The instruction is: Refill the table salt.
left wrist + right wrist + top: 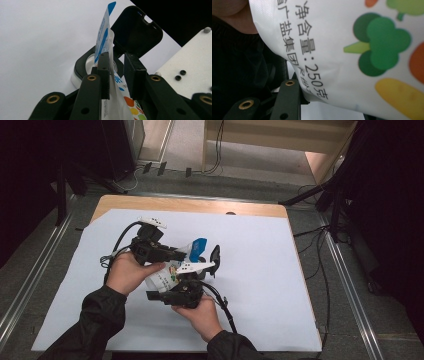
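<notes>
A white pouch (161, 279) printed with vegetables and black text hangs above the table, its blue-and-white top edge (198, 248) pointing up. My right gripper (169, 287) is shut on the pouch's lower body; in the right gripper view the pouch (352, 50) lies across one black finger (288, 97) and hides the other. My left gripper (187, 254) is at the pouch's top. In the left gripper view (116, 67) the thin top strip (103, 37) rests against one pad and a gap separates it from the other. Just beyond is a white jar (79, 75) with its black flip lid (136, 32) standing open.
A white sheet (260, 285) covers the wooden table (200, 206). The jar's open lid (215, 257) is right of the grippers. The right gripper's white plate (190, 65) is close to the left jaws. Cables and dark stands (330, 200) surround the table.
</notes>
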A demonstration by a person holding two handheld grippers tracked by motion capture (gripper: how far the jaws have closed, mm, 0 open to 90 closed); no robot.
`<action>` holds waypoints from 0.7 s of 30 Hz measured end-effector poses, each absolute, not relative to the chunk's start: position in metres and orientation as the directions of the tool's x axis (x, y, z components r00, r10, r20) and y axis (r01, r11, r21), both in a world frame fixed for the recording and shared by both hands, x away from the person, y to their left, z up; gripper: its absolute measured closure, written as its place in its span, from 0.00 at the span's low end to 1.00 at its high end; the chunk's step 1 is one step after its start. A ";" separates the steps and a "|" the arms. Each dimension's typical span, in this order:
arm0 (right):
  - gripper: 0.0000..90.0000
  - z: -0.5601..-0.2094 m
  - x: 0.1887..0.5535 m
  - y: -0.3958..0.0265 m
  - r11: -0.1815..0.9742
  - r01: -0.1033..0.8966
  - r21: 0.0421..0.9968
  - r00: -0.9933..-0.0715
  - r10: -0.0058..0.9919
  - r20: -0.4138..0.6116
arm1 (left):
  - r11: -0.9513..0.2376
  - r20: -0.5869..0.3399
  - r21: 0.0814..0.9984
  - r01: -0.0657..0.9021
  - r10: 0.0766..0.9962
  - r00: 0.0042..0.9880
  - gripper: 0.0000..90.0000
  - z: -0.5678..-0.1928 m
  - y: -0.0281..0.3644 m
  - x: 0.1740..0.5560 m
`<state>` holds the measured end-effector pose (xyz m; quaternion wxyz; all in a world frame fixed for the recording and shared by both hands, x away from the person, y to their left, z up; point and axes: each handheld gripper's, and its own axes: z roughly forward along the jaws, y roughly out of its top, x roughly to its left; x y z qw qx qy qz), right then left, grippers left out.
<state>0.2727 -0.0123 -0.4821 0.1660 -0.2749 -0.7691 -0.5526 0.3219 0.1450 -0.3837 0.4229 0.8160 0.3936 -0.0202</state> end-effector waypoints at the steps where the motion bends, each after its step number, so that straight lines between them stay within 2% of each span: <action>1: 0.71 -0.482 0.273 -0.012 0.237 0.608 0.758 -0.792 0.239 0.561 | -0.334 -0.365 0.674 0.658 0.625 0.690 0.84 -0.383 0.146 0.322; 7: 0.71 -0.483 0.275 -0.013 0.224 0.626 0.747 -0.779 0.233 0.583 | -0.335 -0.368 0.669 0.663 0.627 0.687 0.82 -0.384 0.147 0.322; 14: 0.71 -0.483 0.273 -0.010 0.246 0.606 0.756 -0.793 0.254 0.553 | -0.340 -0.355 0.665 0.665 0.640 0.682 0.92 -0.384 0.145 0.321; 18: 0.71 -0.482 0.273 -0.010 0.249 0.600 0.760 -0.797 0.262 0.544 | -0.330 -0.357 0.668 0.667 0.644 0.677 0.94 -0.384 0.145 0.320; 21: 0.66 -0.481 0.272 -0.009 0.254 0.592 0.765 -0.803 0.268 0.533 | -0.326 -0.358 0.669 0.668 0.646 0.674 0.94 -0.384 0.145 0.320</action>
